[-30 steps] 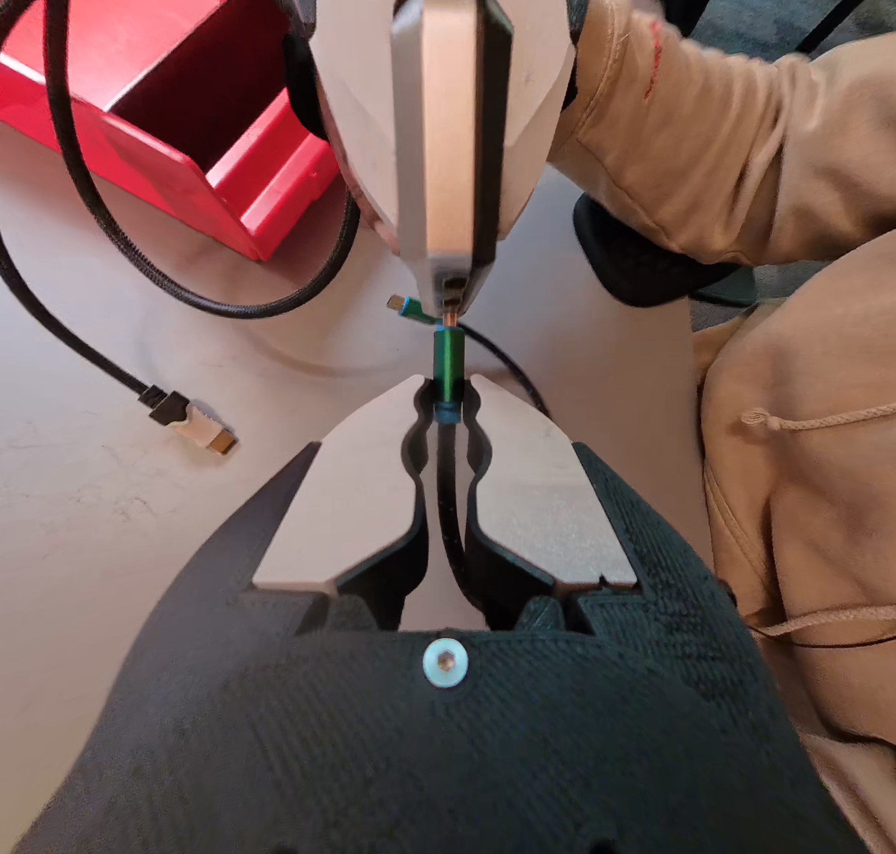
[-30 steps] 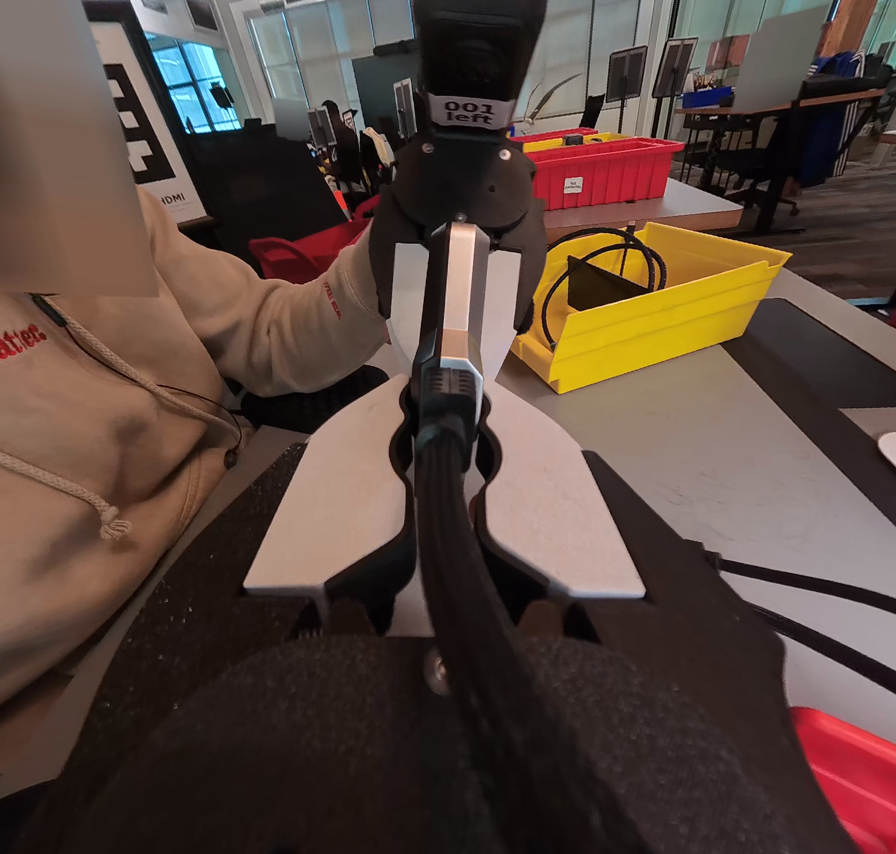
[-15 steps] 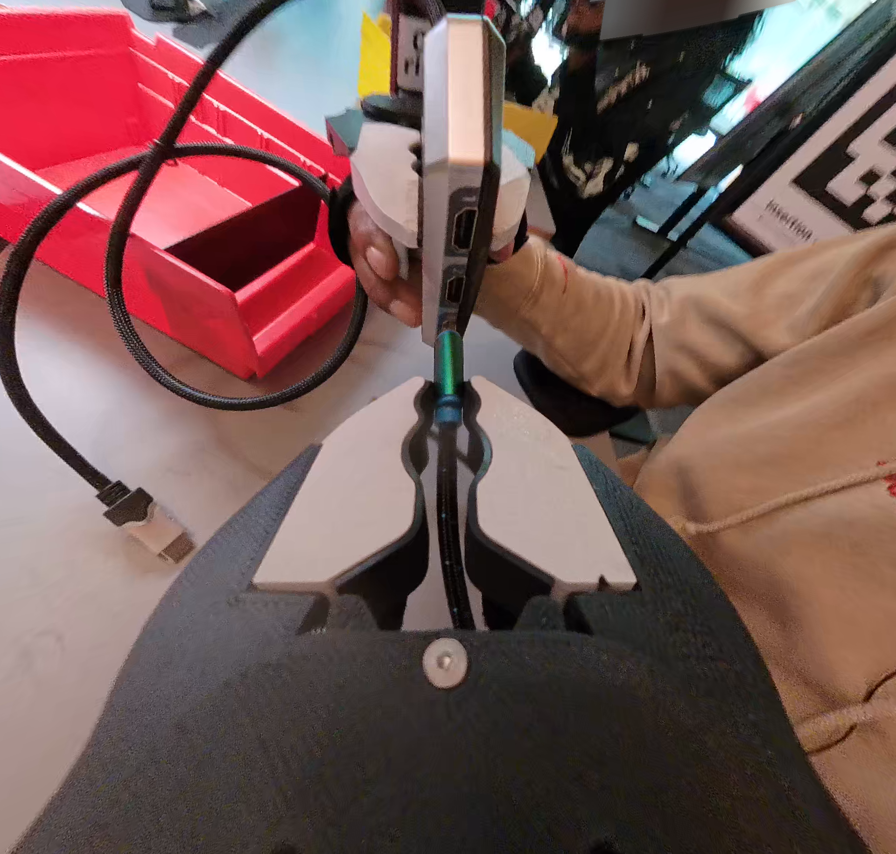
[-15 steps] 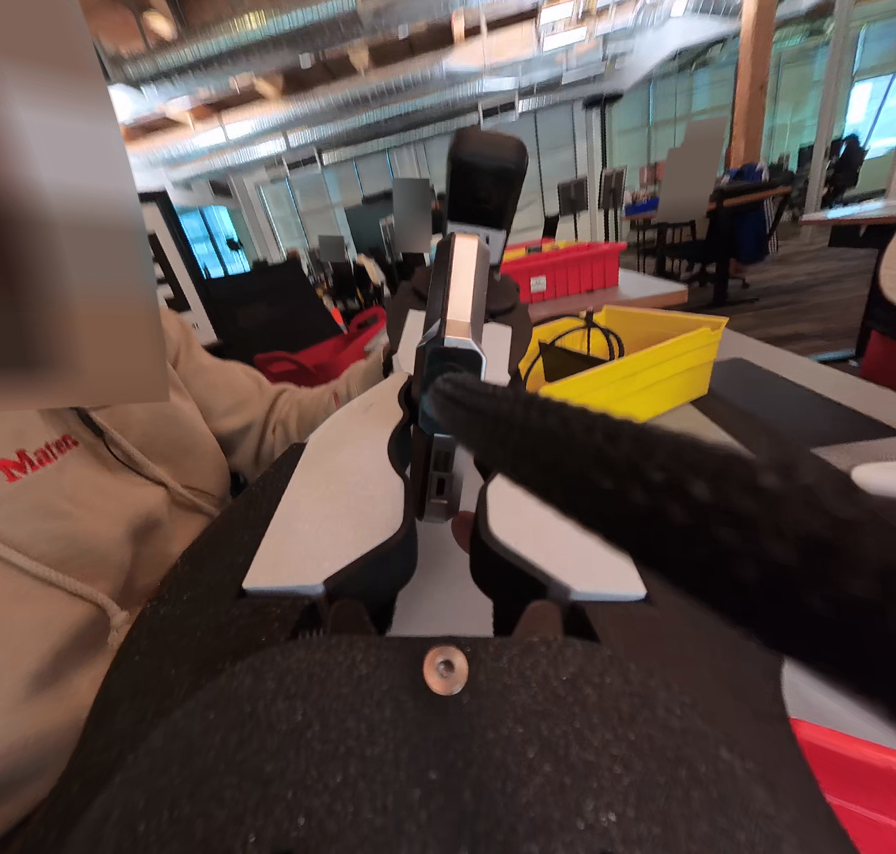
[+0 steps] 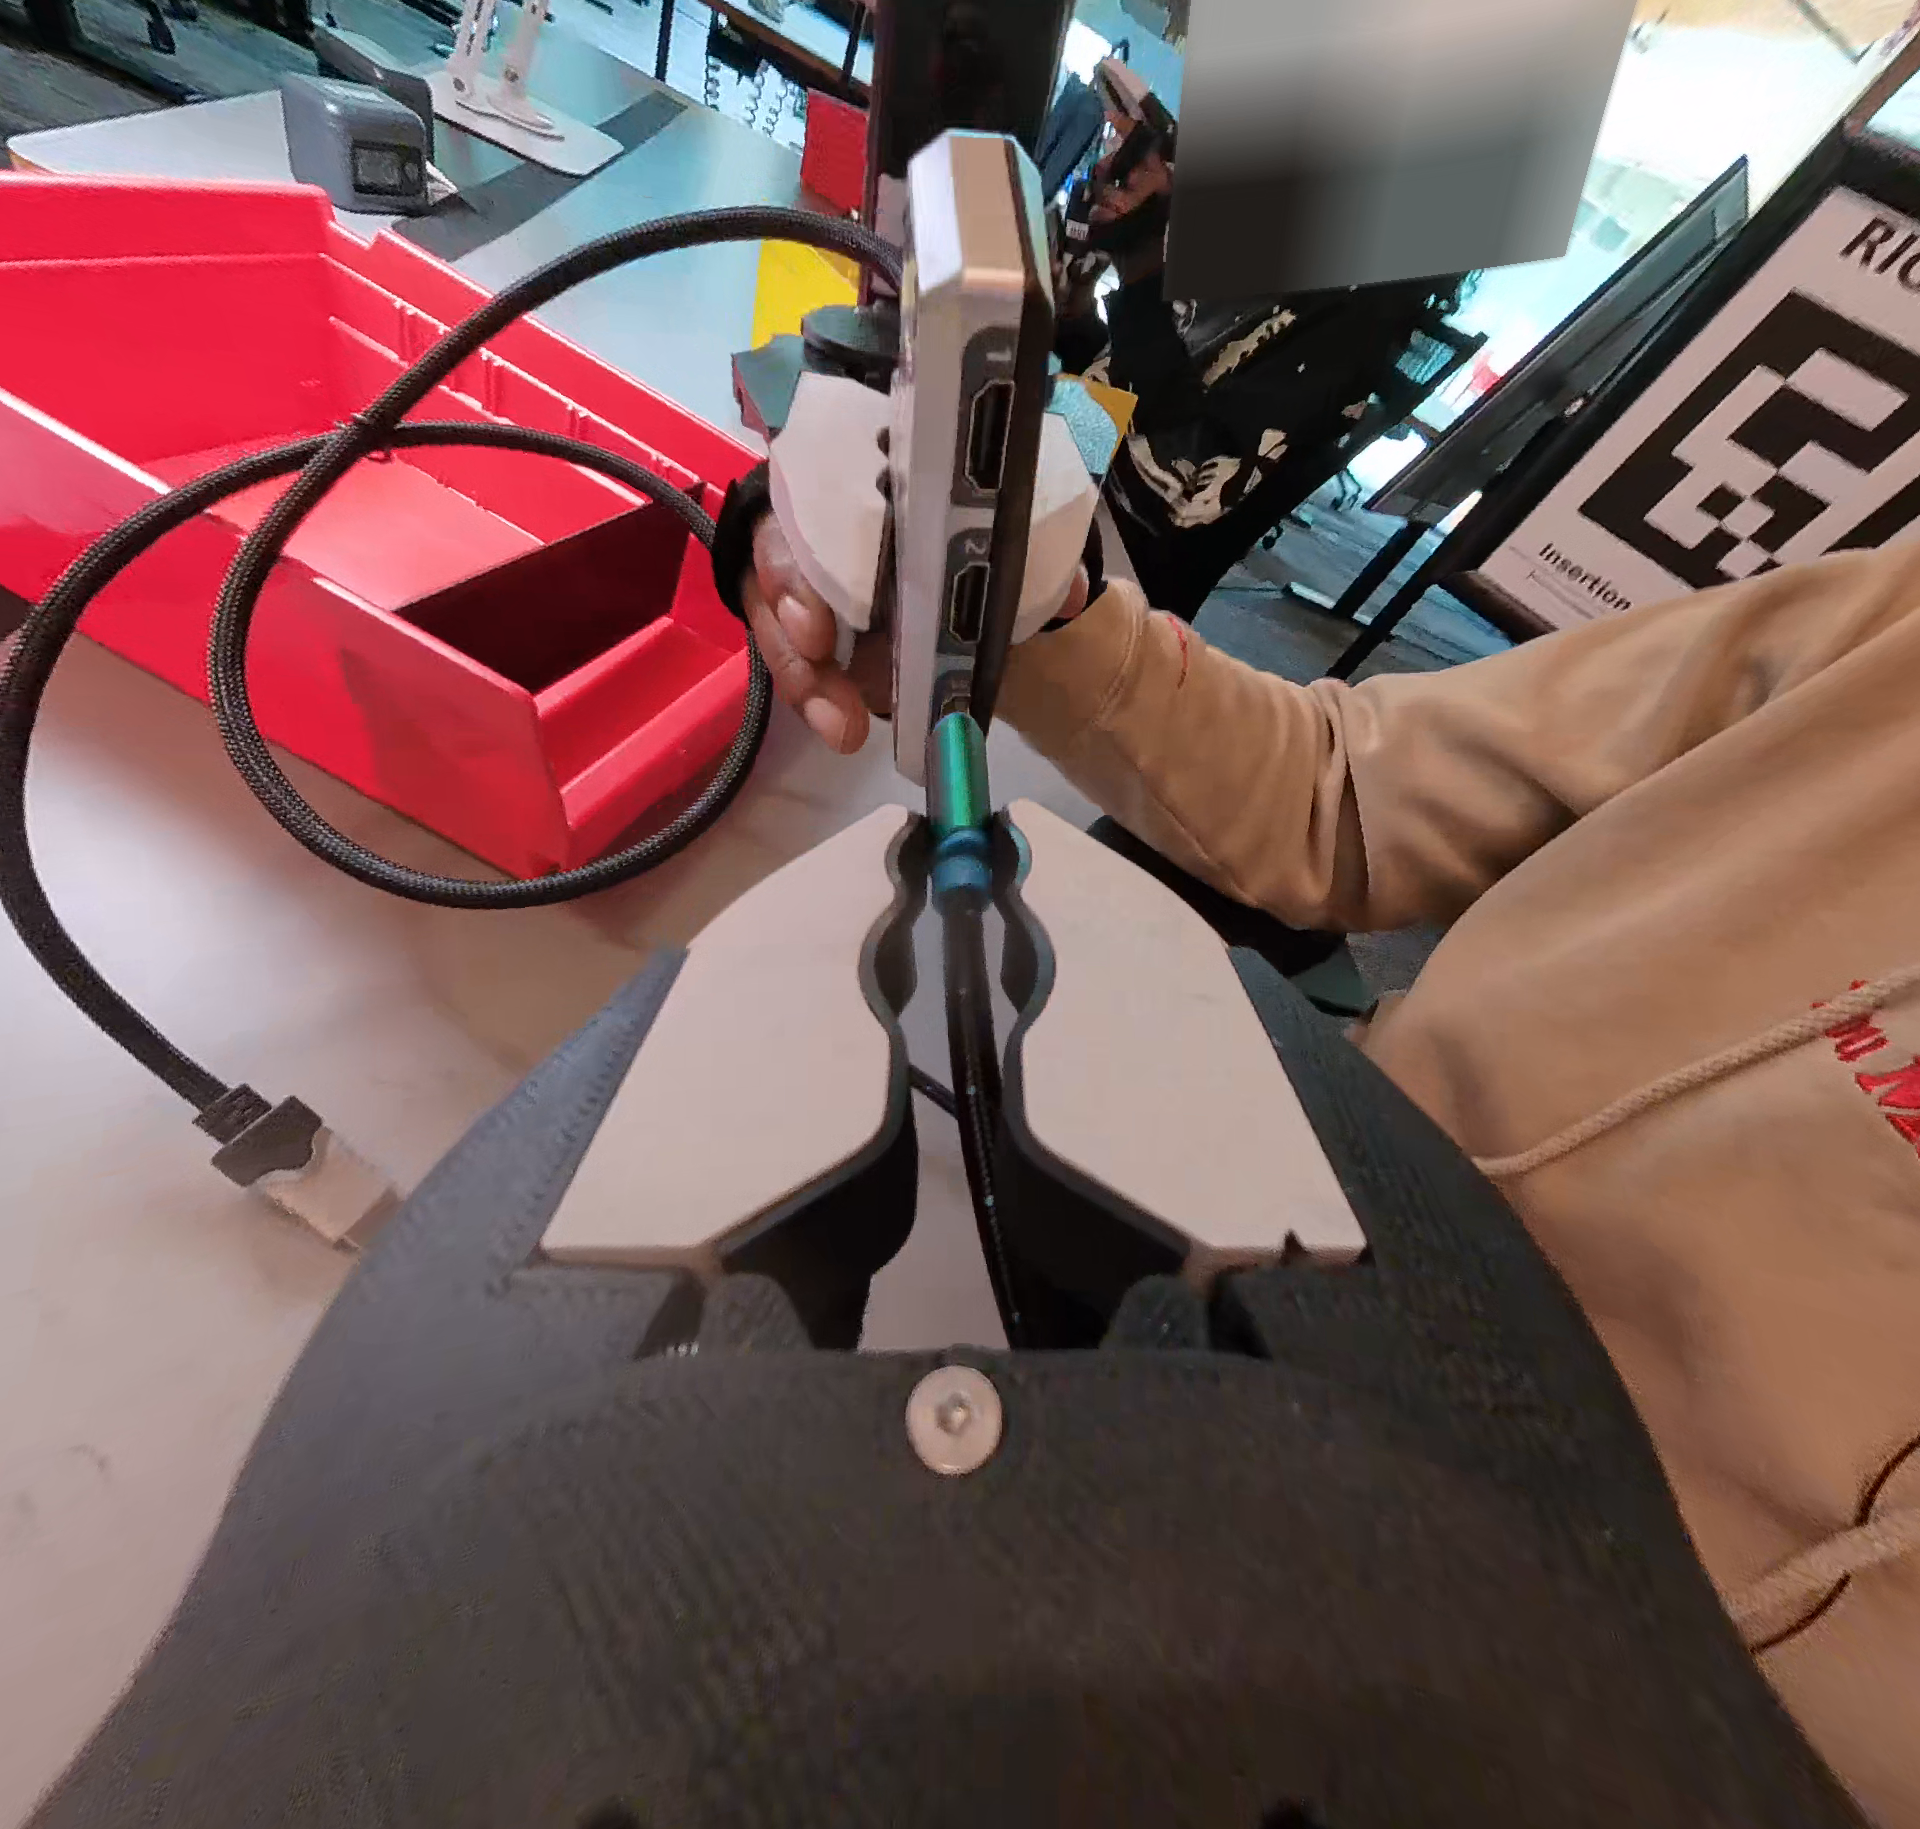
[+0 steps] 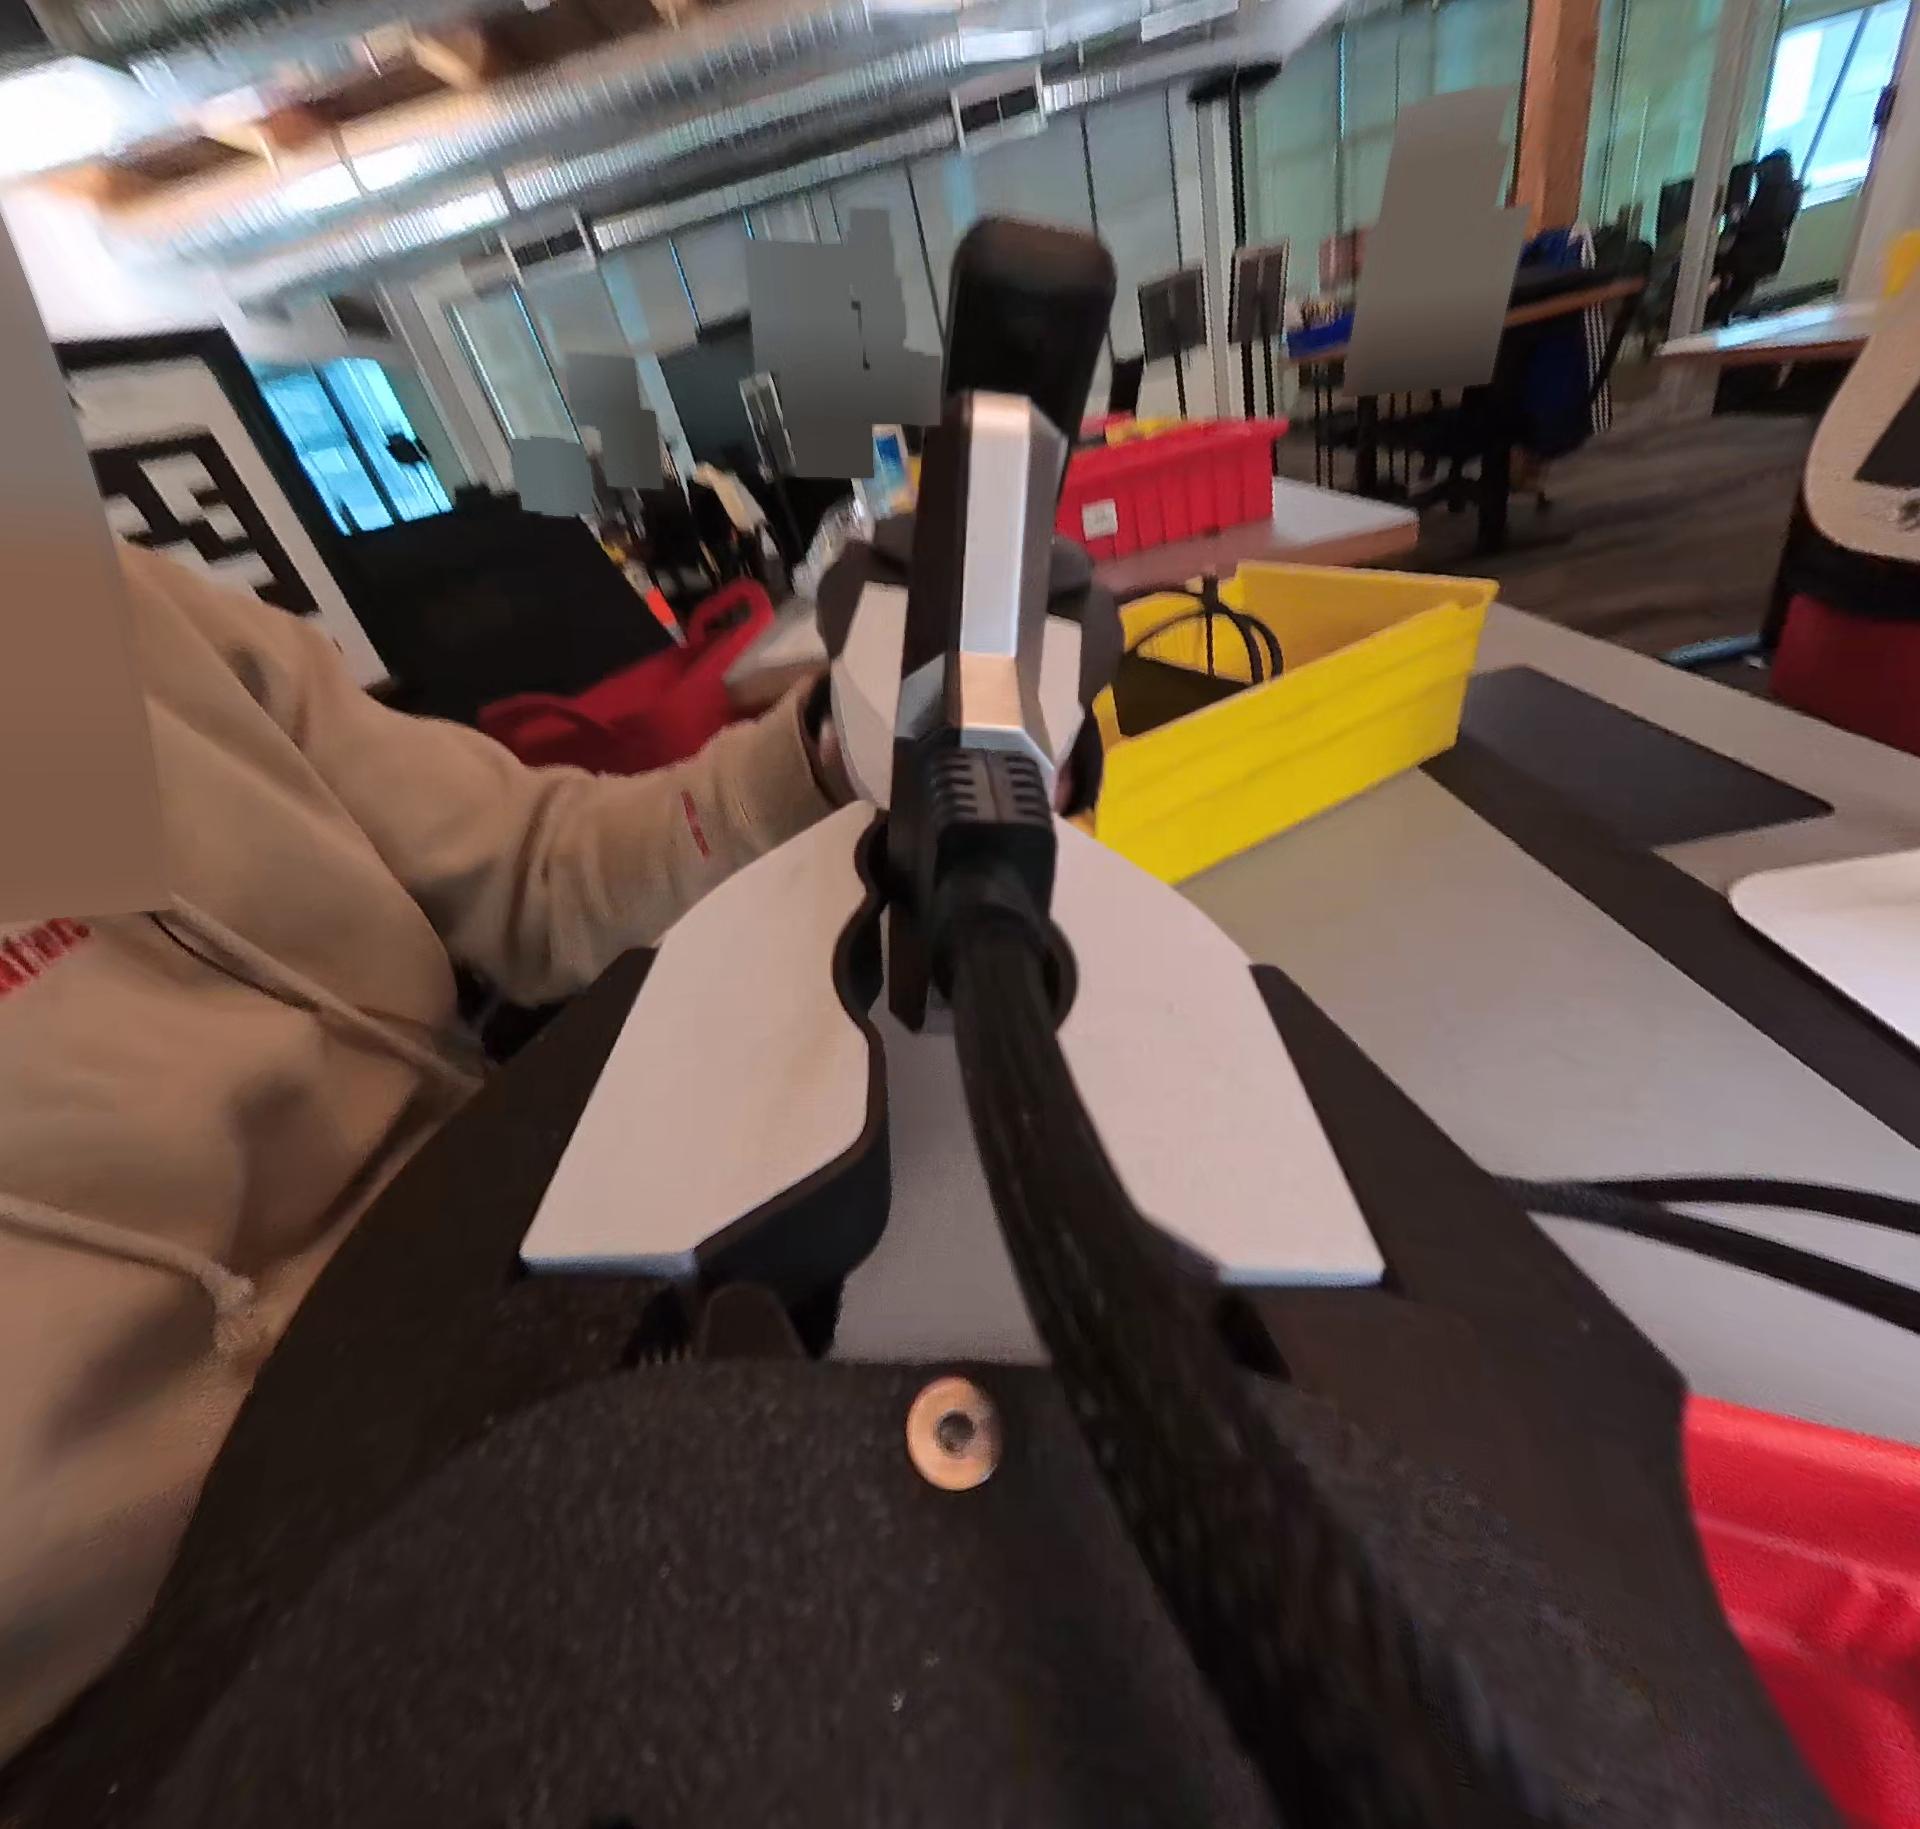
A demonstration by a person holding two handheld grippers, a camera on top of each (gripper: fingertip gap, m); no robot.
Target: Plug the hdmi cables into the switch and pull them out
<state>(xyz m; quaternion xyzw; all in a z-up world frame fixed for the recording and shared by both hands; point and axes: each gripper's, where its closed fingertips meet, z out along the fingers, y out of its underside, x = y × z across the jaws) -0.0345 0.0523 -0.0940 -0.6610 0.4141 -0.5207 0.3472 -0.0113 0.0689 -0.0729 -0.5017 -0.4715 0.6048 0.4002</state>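
Left wrist view. The left gripper [image 5: 961, 834] is nearly closed, its notched tips pinching the blue collar of a green plug [image 5: 956, 771] on a thin dark lead that runs back between the fingers. The plug points straight at the lowest small port of the switch [image 5: 961, 325], with its metal tip at or in the opening. How deep it sits cannot be told.

The switch is a silver box held upright in the air, port face toward this camera. The right gripper [image 5: 935, 574] clamps it from behind by both flat sides. A hand [image 5: 800, 616] in a tan sleeve holds that gripper. Judged: one tool braces the box so the other can push or pull in line with the port. Two larger HDMI ports above are empty.

A thick braided HDMI cable [image 5: 312, 491] leaves the back of the switch and loops over the red bin [image 5: 416, 574]. It ends in a loose plug [image 5: 301, 1166] lying on the grey table [image 5: 156, 948], toward its left edge.

Right wrist view. The right gripper's fingers are closed to the thickness of the switch, gripping its near end. A black plug [image 6: 987, 803] is seated in that end, and its cable trails back over the right finger. The left gripper shows beyond the switch. A yellow bin [image 6: 1299, 699] holding coiled cable sits toward the table's far edge.
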